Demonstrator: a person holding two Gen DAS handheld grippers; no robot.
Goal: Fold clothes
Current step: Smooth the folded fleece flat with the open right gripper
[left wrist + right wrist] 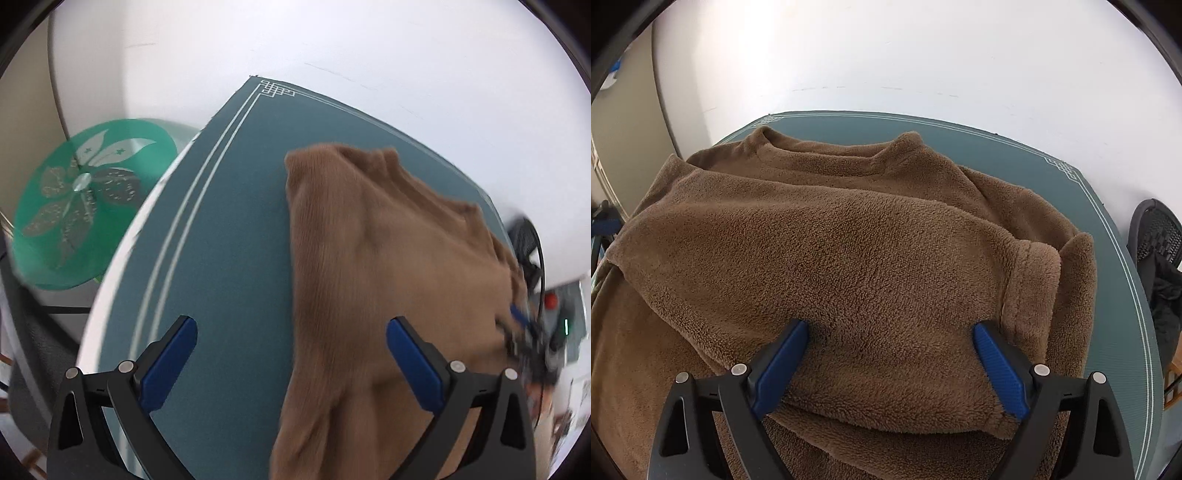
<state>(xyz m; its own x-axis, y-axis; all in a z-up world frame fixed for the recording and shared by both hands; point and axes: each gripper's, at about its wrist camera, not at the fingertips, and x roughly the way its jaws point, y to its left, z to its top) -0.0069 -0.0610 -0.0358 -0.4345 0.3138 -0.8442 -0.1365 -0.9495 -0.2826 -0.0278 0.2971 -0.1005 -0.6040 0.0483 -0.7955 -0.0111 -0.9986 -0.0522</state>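
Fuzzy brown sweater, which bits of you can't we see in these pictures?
- Right wrist view: the brown sweater's bottom hem is cut off by the lower picture edge and hidden behind the right gripper's open fingers.
- Right wrist view: one sleeve lies folded across the chest, covering it.
- Left wrist view: the sweater is motion-blurred, and so is the other gripper at its far edge.

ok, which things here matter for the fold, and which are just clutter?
Job: brown sweater, teal mat under it, left gripper, right gripper, both open.
Clutter: green disc, black chair.
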